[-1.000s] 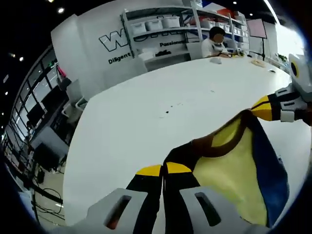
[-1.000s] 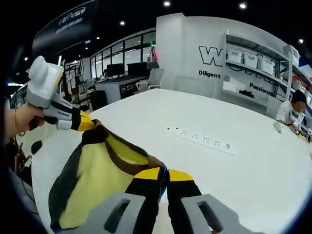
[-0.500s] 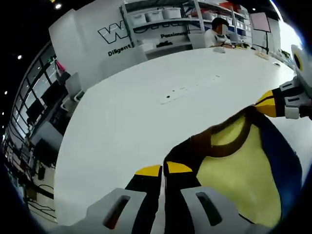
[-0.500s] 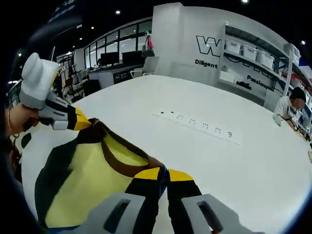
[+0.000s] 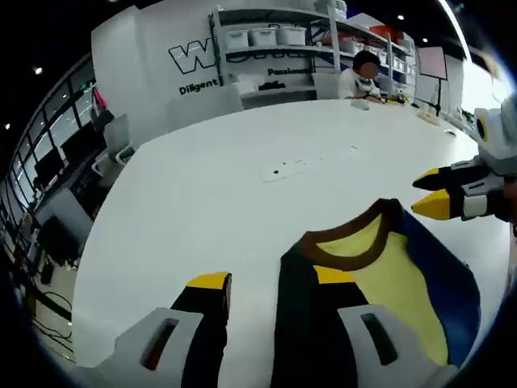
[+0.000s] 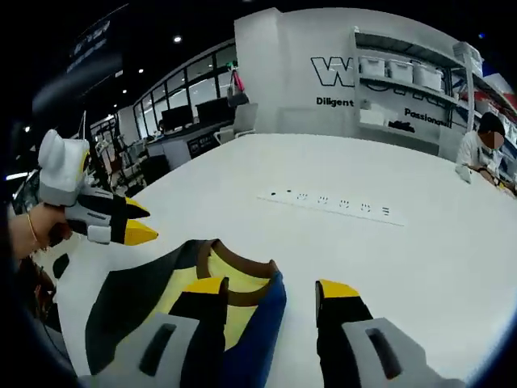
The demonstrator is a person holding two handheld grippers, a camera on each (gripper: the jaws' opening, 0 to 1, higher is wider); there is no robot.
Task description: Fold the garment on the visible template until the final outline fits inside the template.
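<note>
lying flat on the white tabletop (image 5: 202,202), yellow-and-navy brown-collared cloth garment (image 6: 194,283); left tool (image 5: 271,283) and right tool (image 6: 271,287) both spread, gripping nothing, likely ready for regrasping.

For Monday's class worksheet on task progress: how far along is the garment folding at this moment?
Done: the yellow and navy garment lies on the white table, brown collar up. In hand: nothing. The left gripper and the right gripper are both open, each with a jaw over the cloth. Left: every fold, as far as can be seen; no template outline is discernible on the table, so fit cannot be judged.
</note>
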